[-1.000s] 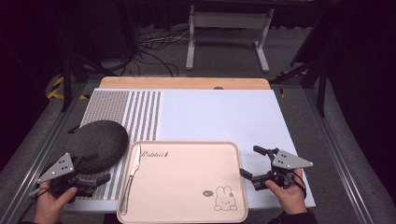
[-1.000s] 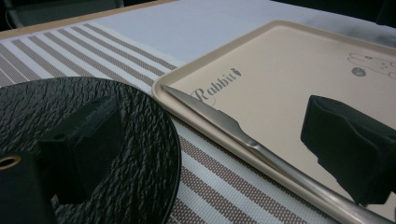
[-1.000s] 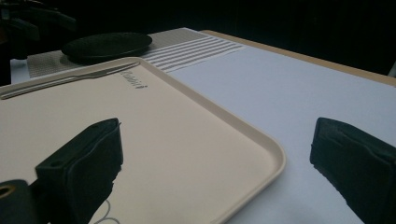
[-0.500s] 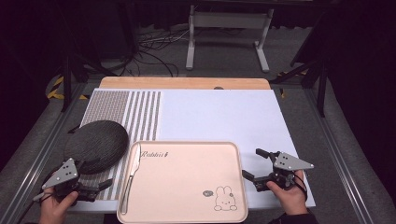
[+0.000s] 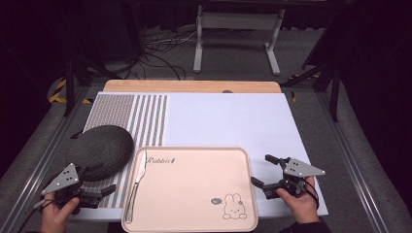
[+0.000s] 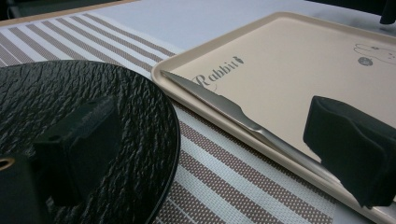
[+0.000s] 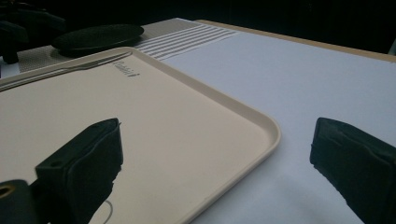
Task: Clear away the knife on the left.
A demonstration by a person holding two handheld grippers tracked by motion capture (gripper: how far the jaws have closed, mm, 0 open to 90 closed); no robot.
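Room dim; surroundings nearly black in the high view. Overhead light falls on the white-covered counter [image 5: 228, 121], brightest surface, no harsh glare. Pale pink rectangular plastic tray [image 5: 194, 189] evenly lit, soft sheen. Textured black round plate [image 6: 84, 121] shows specular highlights on ridges. Silver metal knife [image 6: 224, 109] glints. In both gripper views near black jaws are blurred; far background is soft.

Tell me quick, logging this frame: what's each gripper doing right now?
Left gripper: open, holding nothing, by the black plate.
Right gripper: open, holding nothing, at the tray edge.
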